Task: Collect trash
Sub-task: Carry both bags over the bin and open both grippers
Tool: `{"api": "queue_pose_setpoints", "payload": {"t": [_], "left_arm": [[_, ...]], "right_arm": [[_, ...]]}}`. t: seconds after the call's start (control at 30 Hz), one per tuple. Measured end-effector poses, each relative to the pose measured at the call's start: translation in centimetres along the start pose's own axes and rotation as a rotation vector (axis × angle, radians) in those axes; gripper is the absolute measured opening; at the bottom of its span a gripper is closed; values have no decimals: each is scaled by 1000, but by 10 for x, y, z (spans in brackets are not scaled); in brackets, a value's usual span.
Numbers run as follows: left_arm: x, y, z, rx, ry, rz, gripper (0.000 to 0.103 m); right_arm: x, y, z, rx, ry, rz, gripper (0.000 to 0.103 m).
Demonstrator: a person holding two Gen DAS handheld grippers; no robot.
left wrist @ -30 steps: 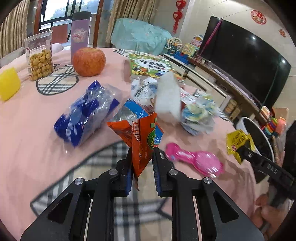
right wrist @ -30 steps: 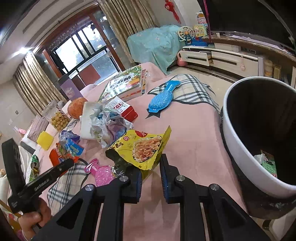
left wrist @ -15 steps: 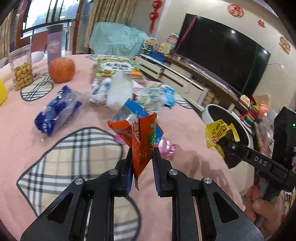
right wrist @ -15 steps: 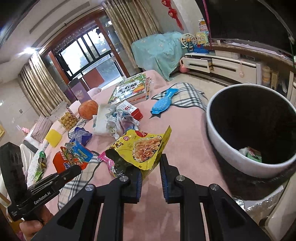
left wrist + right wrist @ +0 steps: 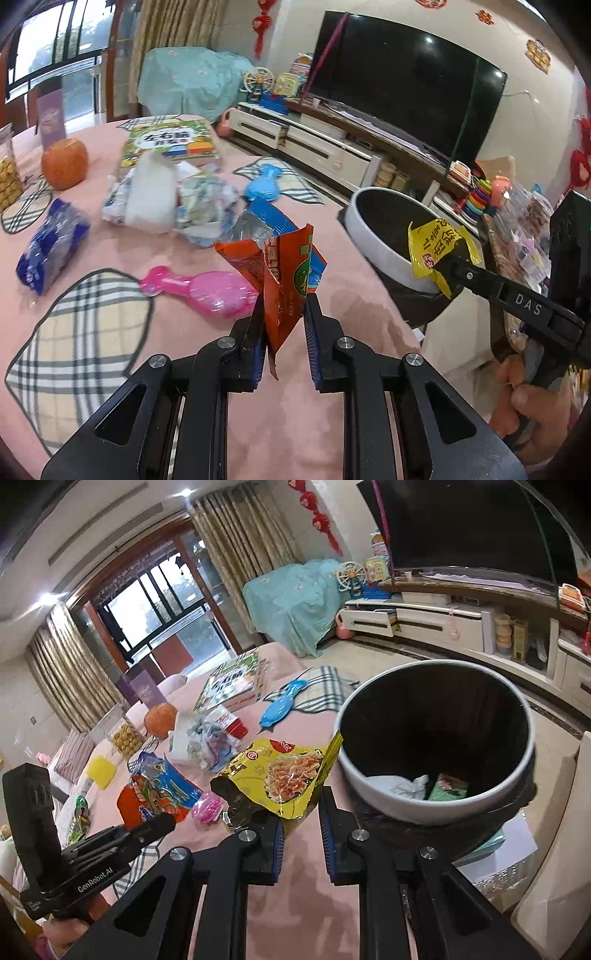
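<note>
Bin [image 5: 436, 805] nearer | right claw [image 5: 448, 264]: "DAS" | left claw [image 5: 162, 821]: "GenRobot.AI"

Soft daylight from the window [image 5: 162, 605], sharp focus, faint table shadows, dark fisheye-bent corners

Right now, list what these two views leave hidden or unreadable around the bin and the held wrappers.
- Bin floor, right wrist view: only white paper and a green packet show; the near wall hides the rest.
- Bin, left wrist view: the yellow wrapper and right gripper cover part of its rim.
- Orange wrapper: its lower end sits behind the left gripper fingers.
- Crumpled pile, left wrist view: blurred; single items cannot be told.
</note>
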State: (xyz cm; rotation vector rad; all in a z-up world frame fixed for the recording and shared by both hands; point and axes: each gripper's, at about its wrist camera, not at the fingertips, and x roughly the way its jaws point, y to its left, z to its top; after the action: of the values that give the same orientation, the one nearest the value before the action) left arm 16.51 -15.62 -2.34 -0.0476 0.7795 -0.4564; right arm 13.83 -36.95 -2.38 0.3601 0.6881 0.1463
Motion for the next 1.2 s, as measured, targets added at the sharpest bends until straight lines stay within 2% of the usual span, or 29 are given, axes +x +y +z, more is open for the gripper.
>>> {"api": "queue_pose_setpoints", "payload": {"t": [0.73,1.2], "left_arm": [[30,-80,30,143,23,-93,17],[57,-116,54,187,42,-139,17]], "right_arm": [[-26,-66,25,91,-64,-90,17],[-29,-96,47,98,-58,-131,17]]}}
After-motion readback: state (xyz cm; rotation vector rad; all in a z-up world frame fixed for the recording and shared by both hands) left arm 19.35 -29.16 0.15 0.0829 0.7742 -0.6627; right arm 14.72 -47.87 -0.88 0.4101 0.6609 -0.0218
